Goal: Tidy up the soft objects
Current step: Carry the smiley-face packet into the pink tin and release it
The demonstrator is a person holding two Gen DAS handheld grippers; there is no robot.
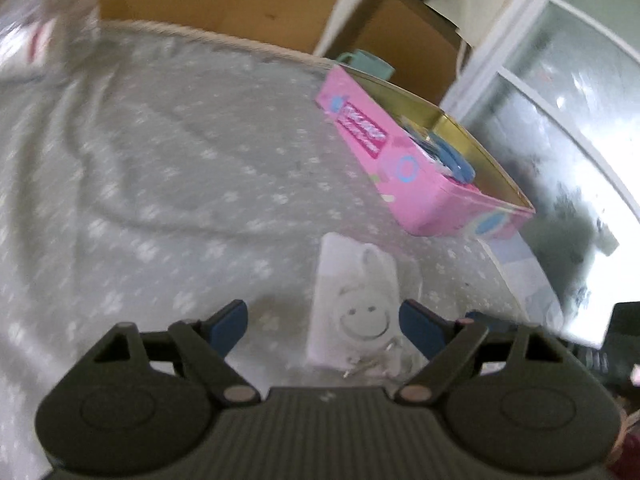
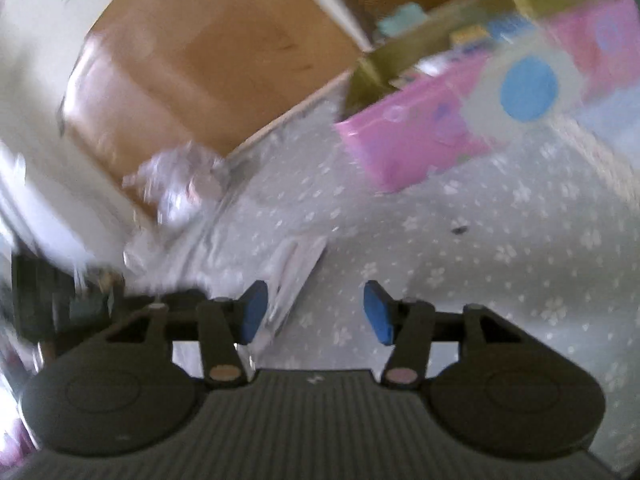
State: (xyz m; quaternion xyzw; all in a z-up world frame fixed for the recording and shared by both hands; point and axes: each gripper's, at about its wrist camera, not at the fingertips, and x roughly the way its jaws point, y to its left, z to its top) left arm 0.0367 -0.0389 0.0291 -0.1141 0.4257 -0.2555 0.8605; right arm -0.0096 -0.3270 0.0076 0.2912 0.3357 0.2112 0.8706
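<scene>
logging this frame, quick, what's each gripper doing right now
Left gripper: open, holding nothing, above a white smiley pouch.
Right gripper: open, holding nothing.

Both grippers: dark grey ribbed body, round hubs, silver pivot pins, blue pads on fingers (image 1: 229,322).

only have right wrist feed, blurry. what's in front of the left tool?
Observer: A white smiley-face keychain toy lies on the patterned sheet, between the open left tool fingers, untouched.
Operator: the pink tin, anything in it?
Observer: Yes, the pink tin is open, with blue items inside.
Operator: anything behind the tin?
Observer: A pale green mug sits past its far end.
</scene>
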